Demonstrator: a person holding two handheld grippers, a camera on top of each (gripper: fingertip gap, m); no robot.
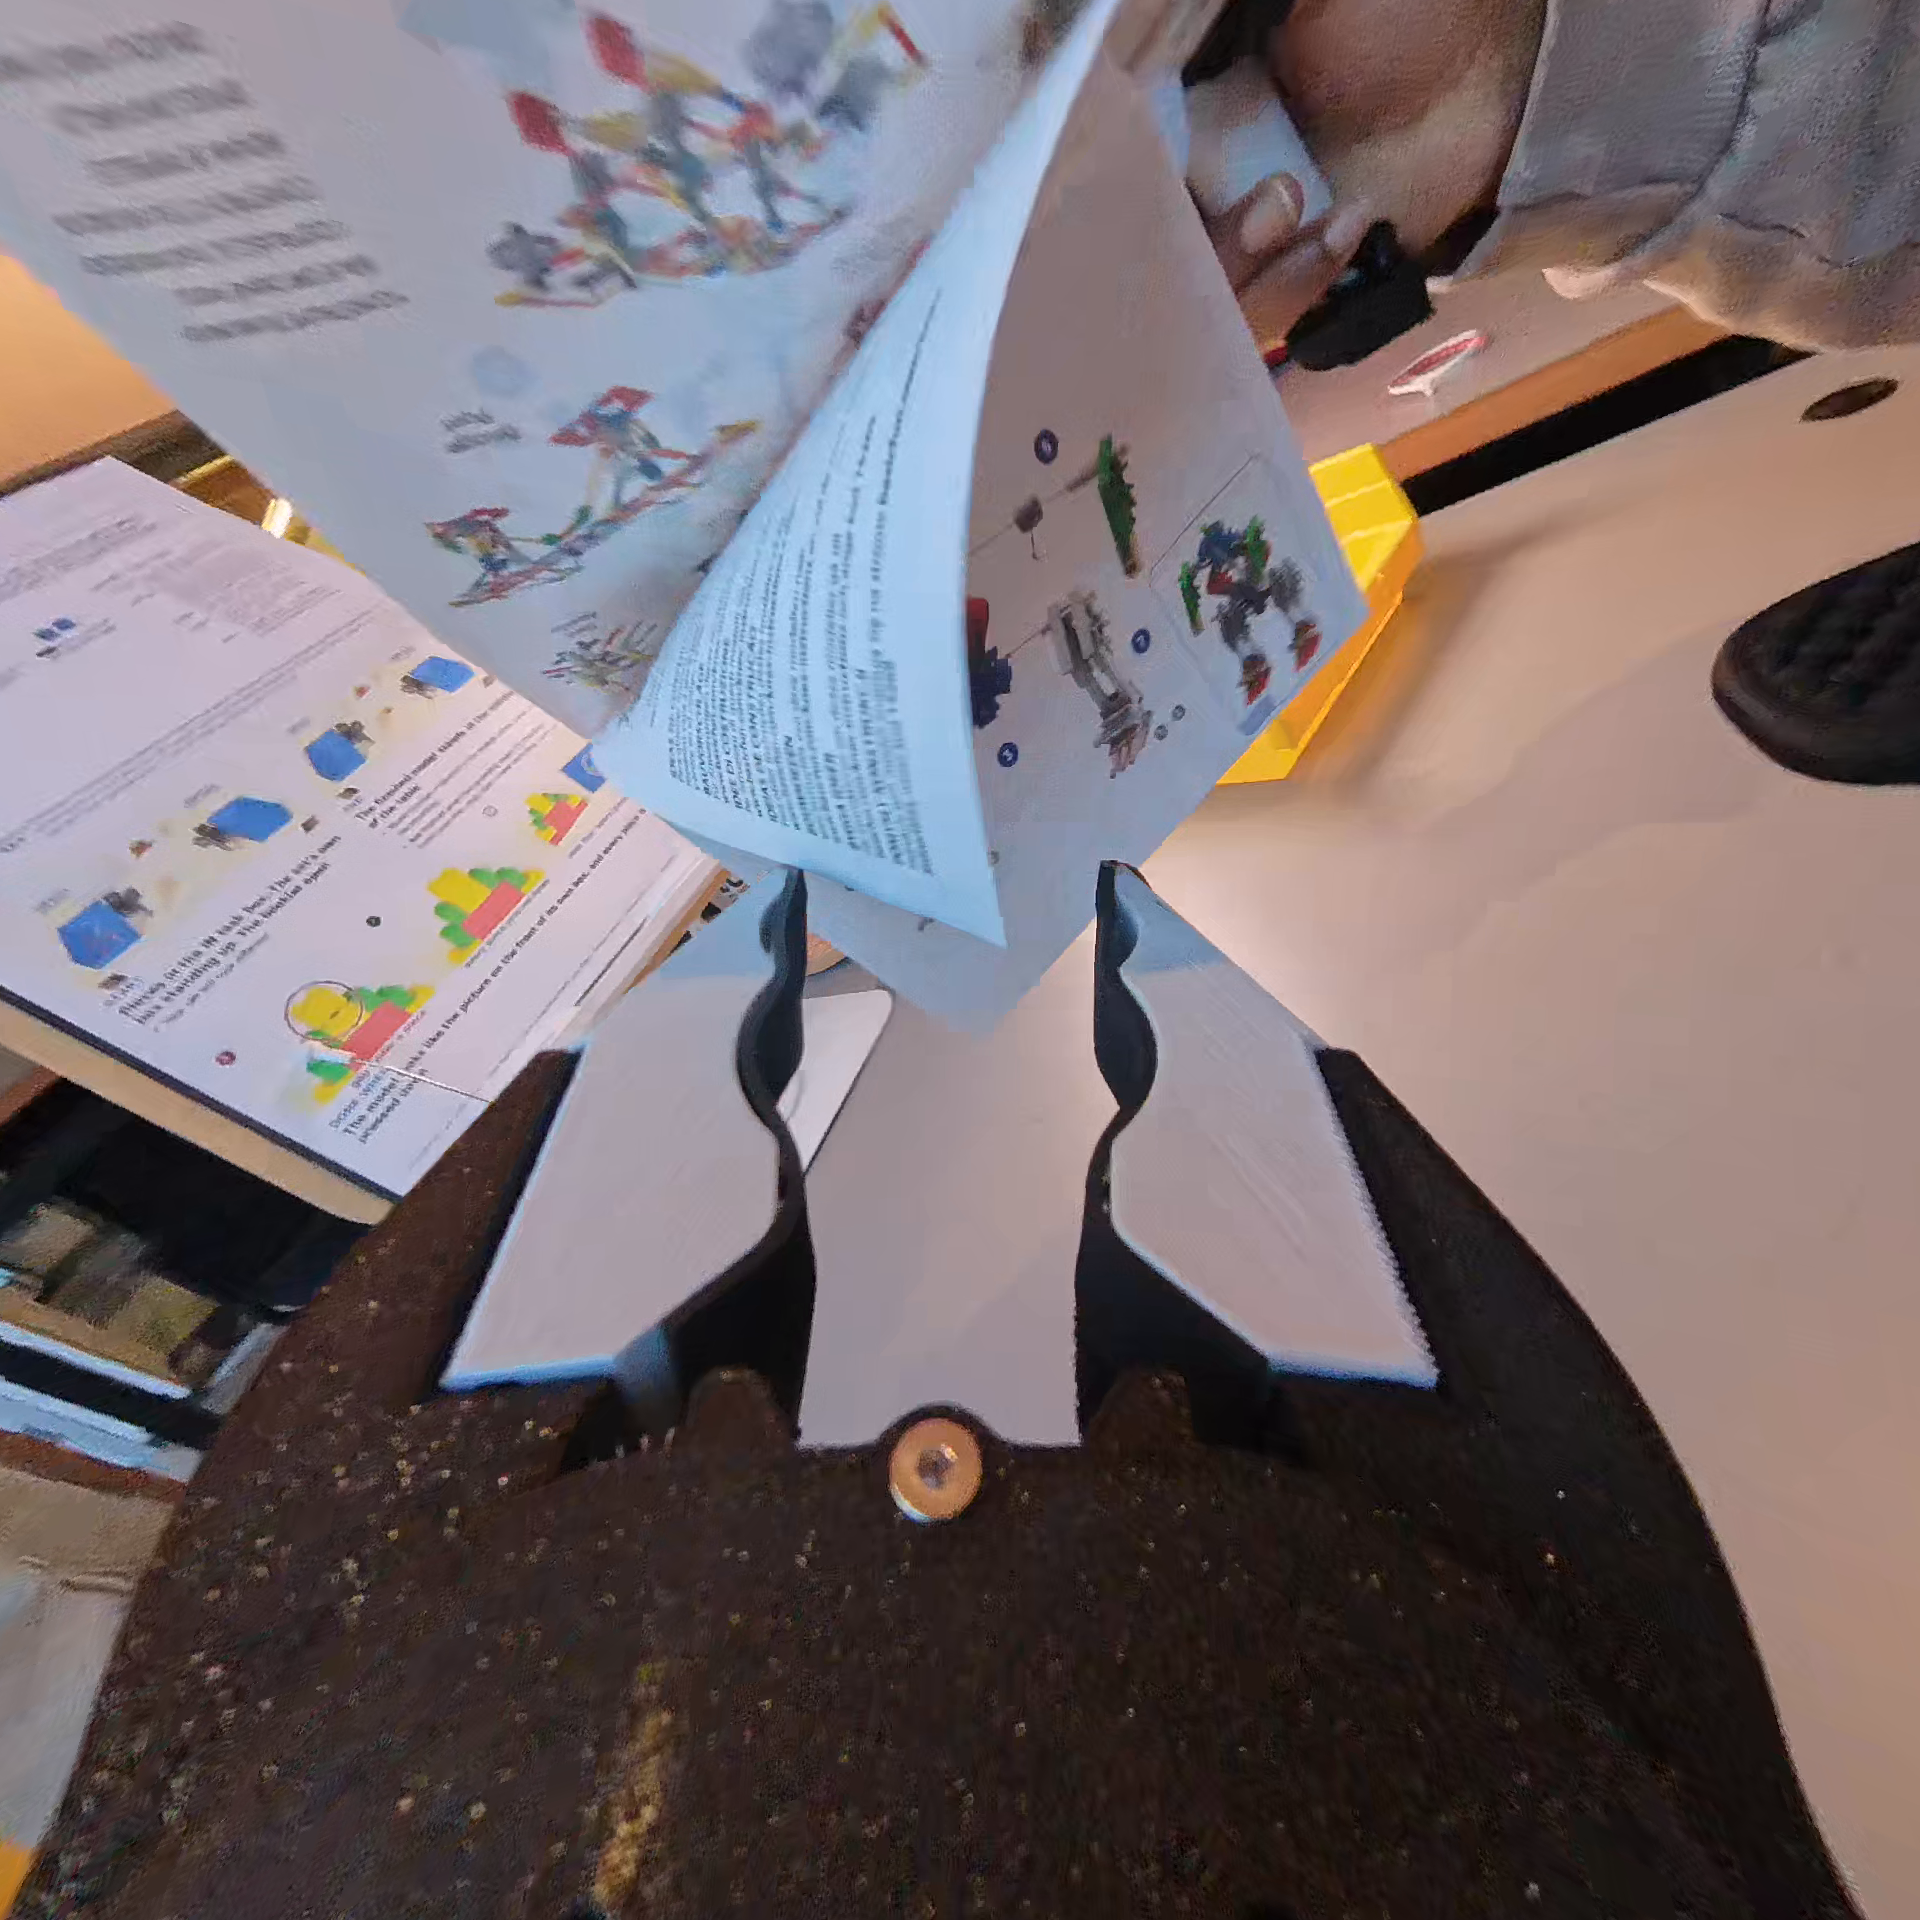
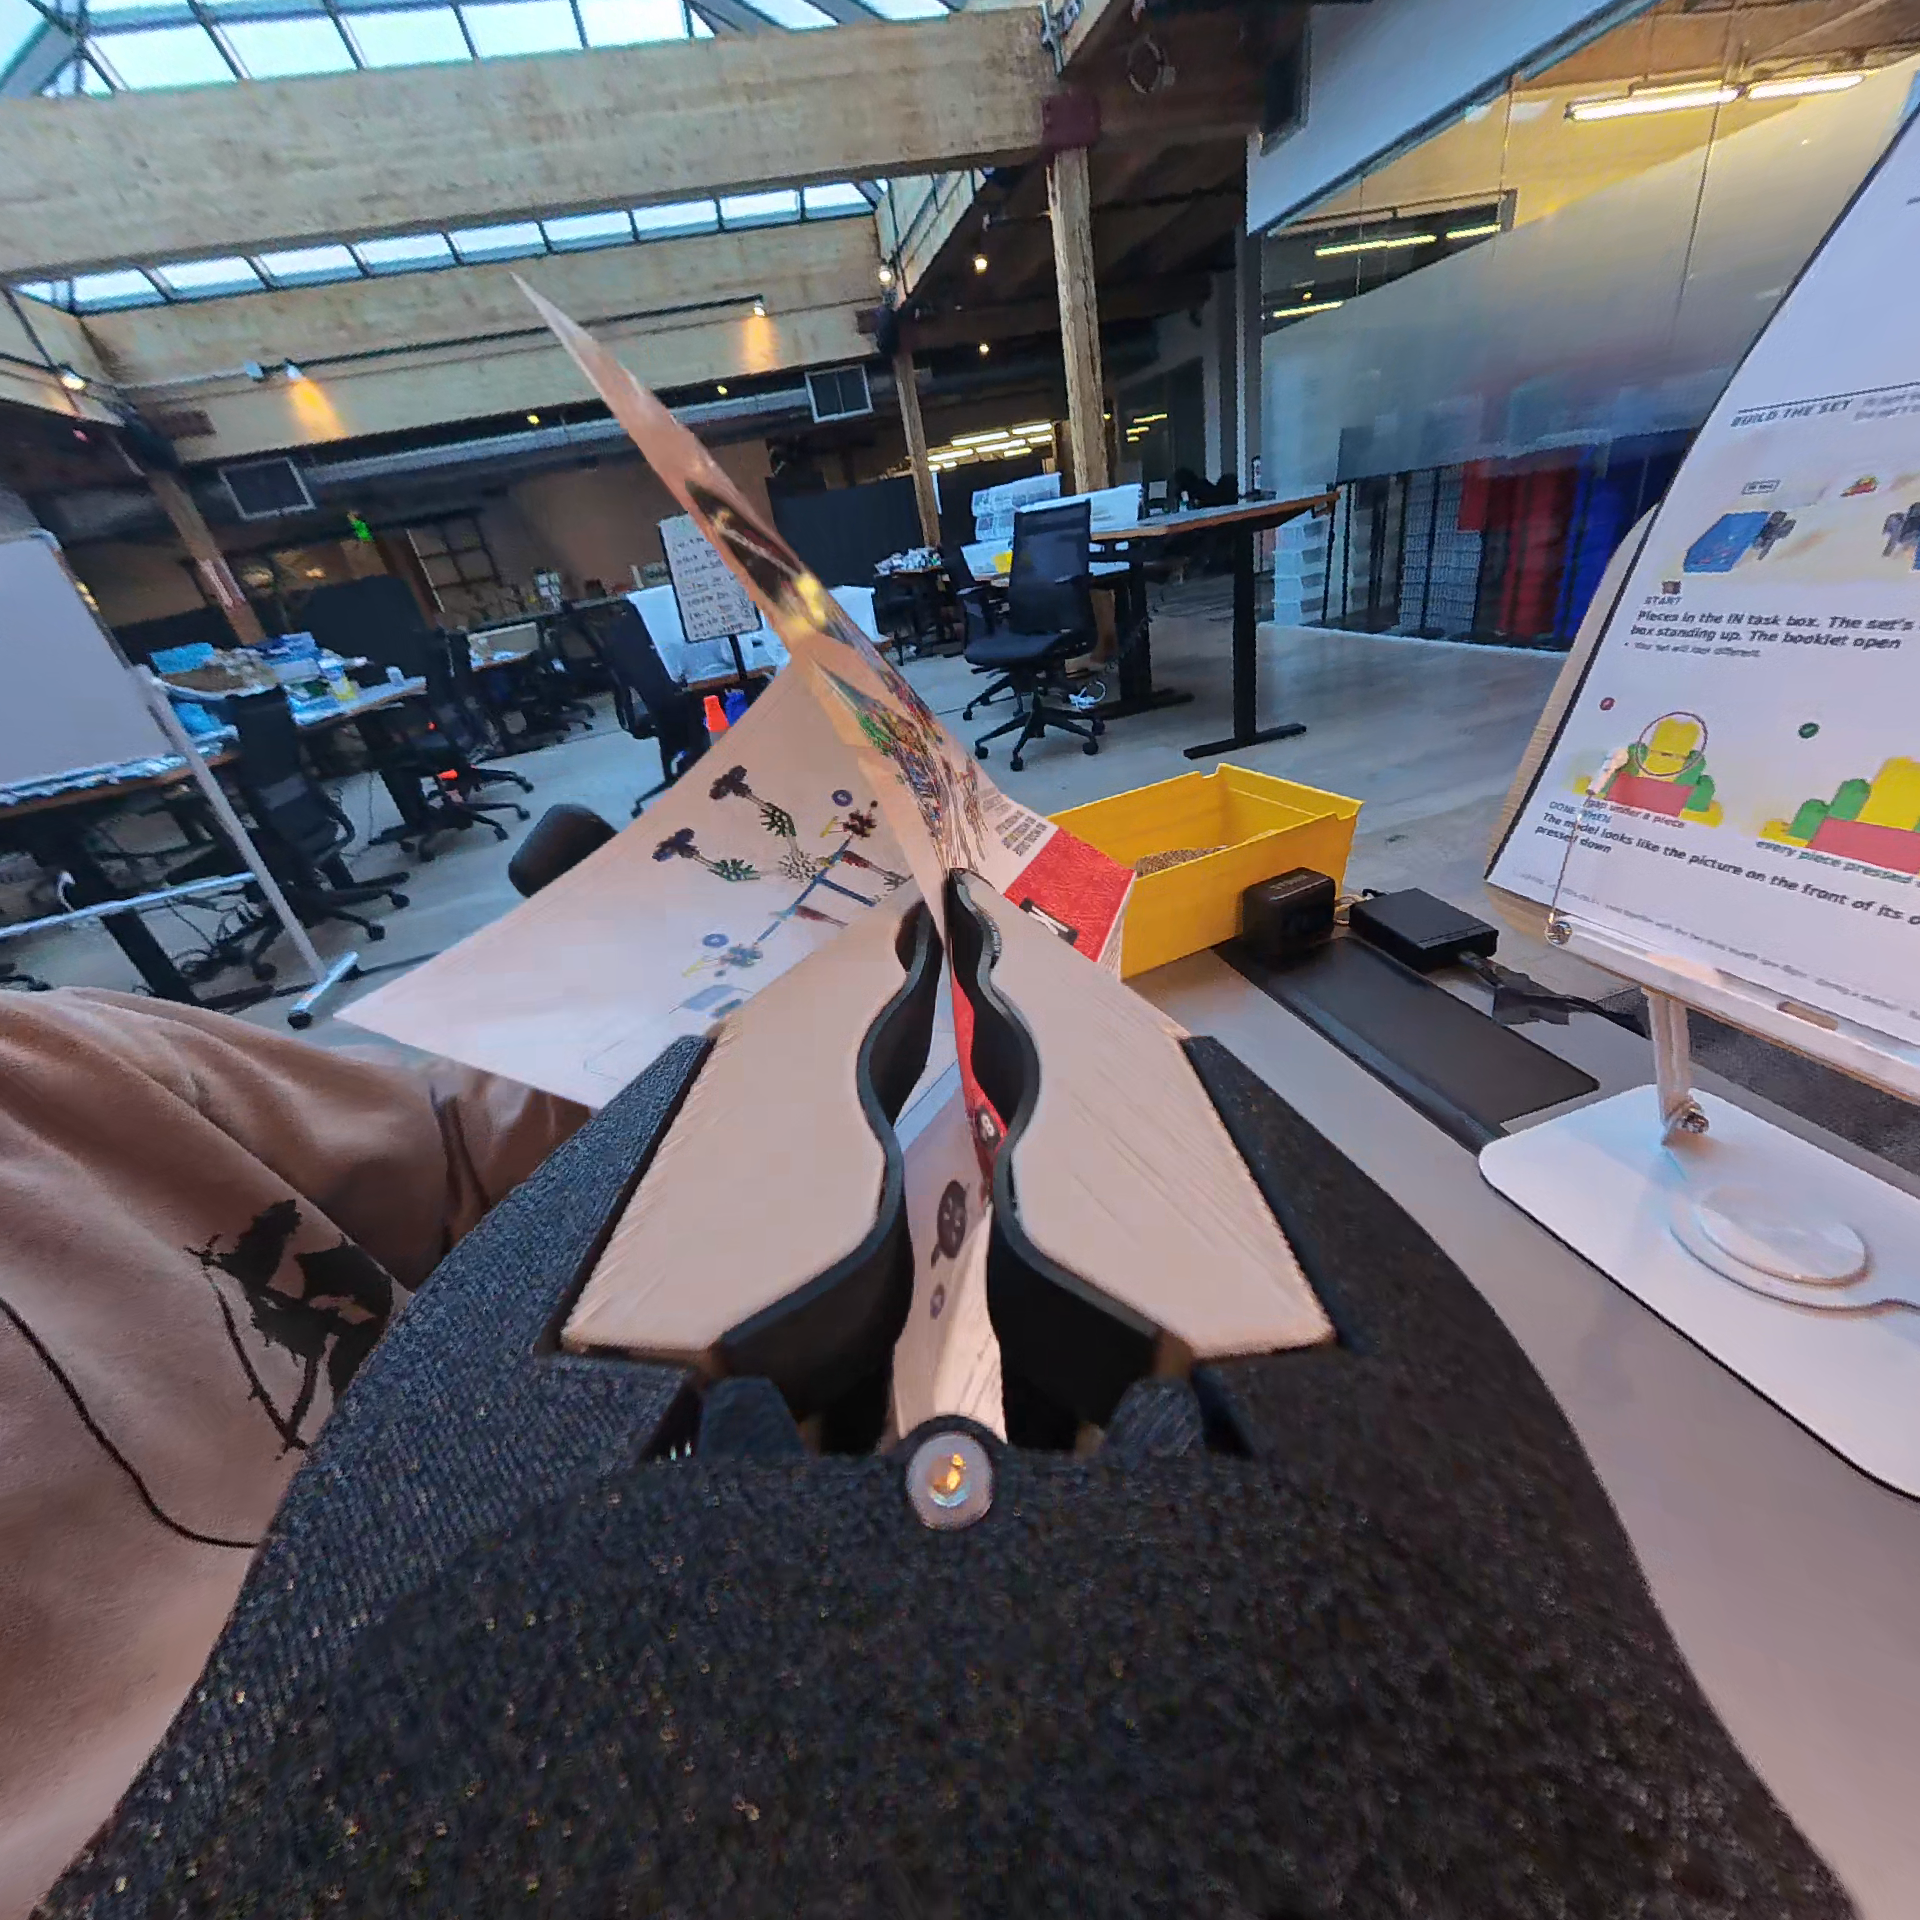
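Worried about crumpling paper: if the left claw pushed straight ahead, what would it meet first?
Likely the booklet: its lower page corner hangs just between the open left claw tips, though depth is unclear.

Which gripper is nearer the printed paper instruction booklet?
Right. The right gripper is shut on the printed paper instruction booklet, touching it. The left gripper is open, its tips just under the booklet's hanging corner.

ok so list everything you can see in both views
booklet: 1, white with colour pictures, held up off the table, open
yellow bin: 1, on table behind booklet
instruction sheet: 1, white, on a stand, table's right side
stand: 1, white base
black boxes: 2, beside bin
table: 1, grey
office chairs: several, black, background
sleeve: 1, tan, lower left
left gripper: open, tips at booklet's lower corner
right gripper: shut on booklet
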